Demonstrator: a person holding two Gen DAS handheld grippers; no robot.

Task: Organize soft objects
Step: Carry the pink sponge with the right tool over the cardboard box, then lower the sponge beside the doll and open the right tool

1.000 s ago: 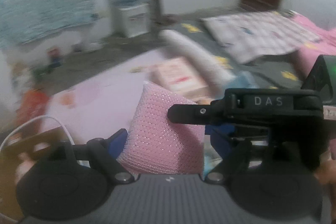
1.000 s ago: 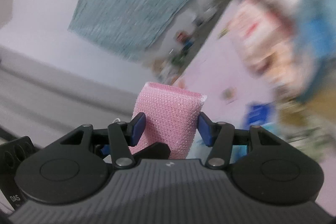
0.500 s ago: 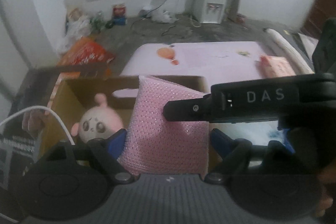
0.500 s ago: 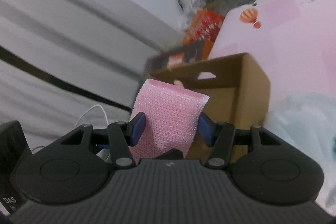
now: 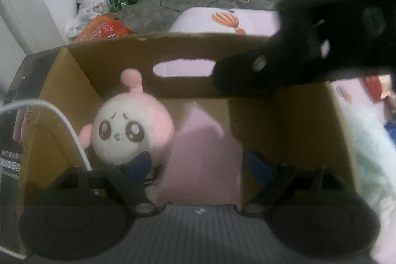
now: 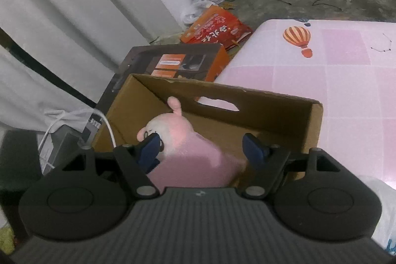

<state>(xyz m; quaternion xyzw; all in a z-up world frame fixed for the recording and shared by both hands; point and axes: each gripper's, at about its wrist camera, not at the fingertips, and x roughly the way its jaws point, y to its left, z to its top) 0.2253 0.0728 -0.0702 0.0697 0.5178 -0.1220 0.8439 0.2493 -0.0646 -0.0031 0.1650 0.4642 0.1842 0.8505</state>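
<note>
Over the cardboard box [image 6: 272, 100] now, both grippers nosing down into it. Pink sponge [image 6: 195, 165], blurred, sagging between the pads of the right gripper [image 6: 203, 149], whose jaws have just been opening, right pad clear of it. Left gripper [image 5: 200, 165] spread wide around the same sponge, pads apparently off it. Probably light, squashy, springy; best pinched across the flat sides. Just left of the fingers, a pink-and-white plush doll [image 5: 128, 130] sitting inside.

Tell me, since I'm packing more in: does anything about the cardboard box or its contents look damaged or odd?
Only minor wear: the cardboard box's far rim has a small nick near its left corner. The plush toy and pink pad sit inside; the pad is too blurred to judge.
</note>
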